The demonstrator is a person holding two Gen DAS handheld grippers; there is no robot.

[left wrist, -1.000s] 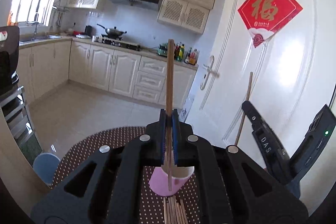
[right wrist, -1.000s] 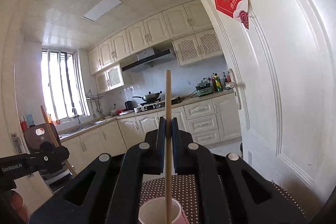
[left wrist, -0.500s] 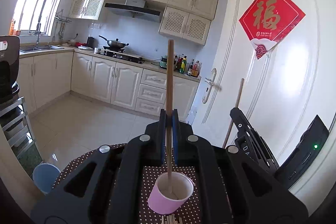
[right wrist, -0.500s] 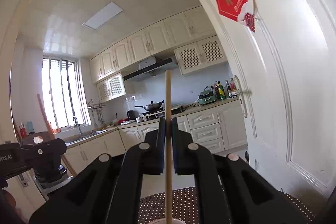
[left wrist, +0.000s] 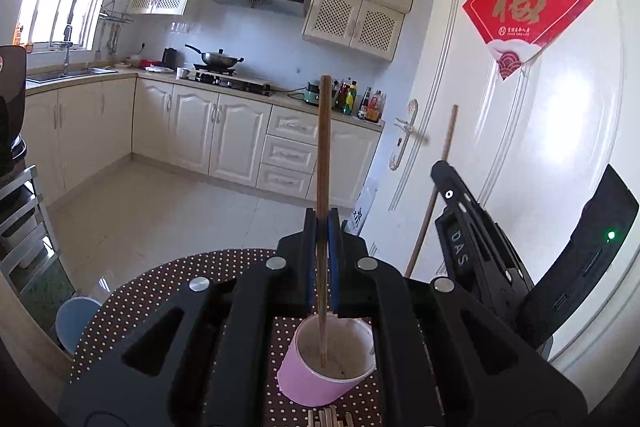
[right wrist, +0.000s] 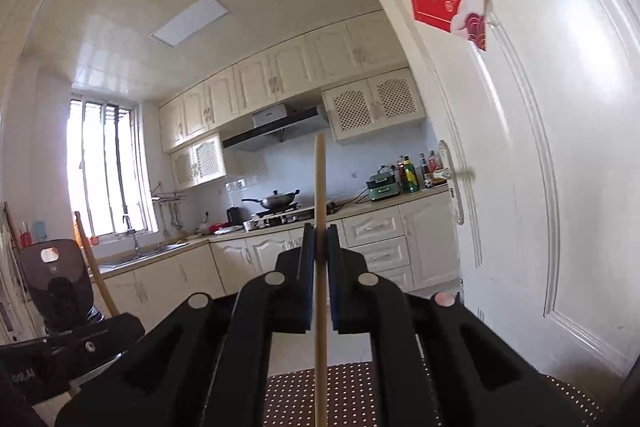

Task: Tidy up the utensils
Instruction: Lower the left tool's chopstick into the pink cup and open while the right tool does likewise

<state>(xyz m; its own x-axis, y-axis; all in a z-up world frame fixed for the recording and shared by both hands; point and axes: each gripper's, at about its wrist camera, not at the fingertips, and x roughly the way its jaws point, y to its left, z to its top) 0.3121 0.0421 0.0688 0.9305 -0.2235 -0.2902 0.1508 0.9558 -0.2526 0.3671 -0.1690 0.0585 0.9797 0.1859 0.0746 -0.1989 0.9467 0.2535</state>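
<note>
My left gripper [left wrist: 322,227] is shut on a dark wooden chopstick [left wrist: 323,155] held upright, whose lower end reaches down inside the pink cup [left wrist: 328,367] on the dotted tablecloth [left wrist: 160,291]. Several more chopsticks [left wrist: 328,419] lie on the cloth just in front of the cup. My right gripper [right wrist: 320,241] is shut on a pale chopstick [right wrist: 320,187], also upright, with its lower end running out of the frame's bottom. In the left wrist view the right gripper [left wrist: 472,227] shows at the right, its chopstick [left wrist: 438,183] slanting up. The cup is not in the right wrist view.
A white door [left wrist: 540,147] with a red paper ornament [left wrist: 528,7] stands close on the right. A blue stool [left wrist: 74,319] sits by the table's left edge. Kitchen cabinets [left wrist: 224,135] and a tiled floor lie beyond. A black appliance [right wrist: 56,279] is at the left.
The left gripper has moved back and down, so the cup sits nearer in its view with the chopstick's tip now inside it. The cup has dropped out of the right wrist view.
</note>
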